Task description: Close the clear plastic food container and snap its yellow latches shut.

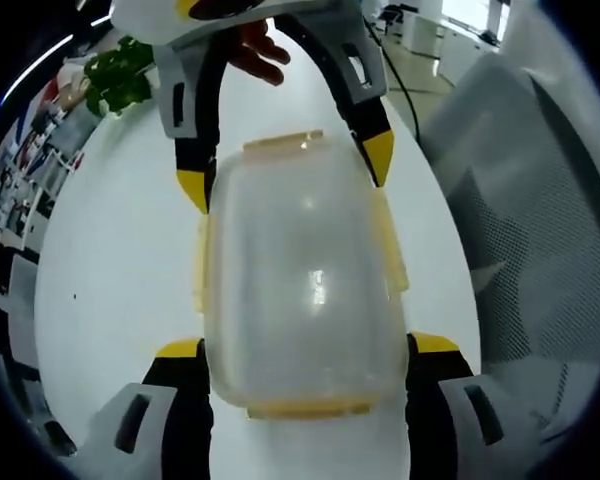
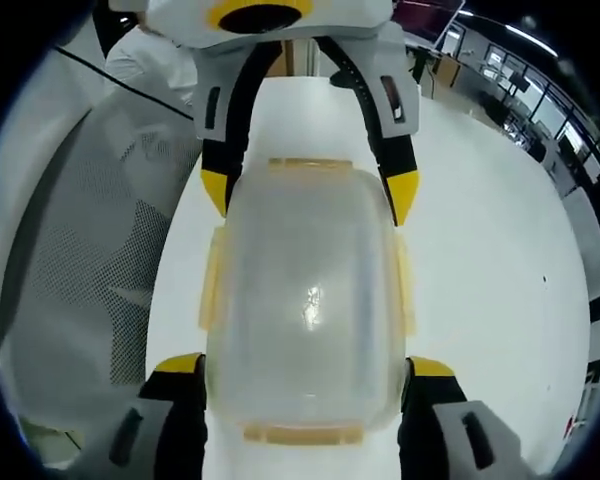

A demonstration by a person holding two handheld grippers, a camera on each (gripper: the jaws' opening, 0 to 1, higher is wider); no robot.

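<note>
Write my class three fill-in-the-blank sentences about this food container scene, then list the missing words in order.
1. The clear container has latches coloured ____.
2. It rests on a ____ table.
3. The fingers of each gripper have tips coloured ____.

Missing words: yellow; white; yellow

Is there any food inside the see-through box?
Through the cloudy lid of the clear plastic container I see no food, only a pale blur and glare. The frosted plastic hides small things and the bottom. It rests on the white table, between both hand-held grippers.
</note>
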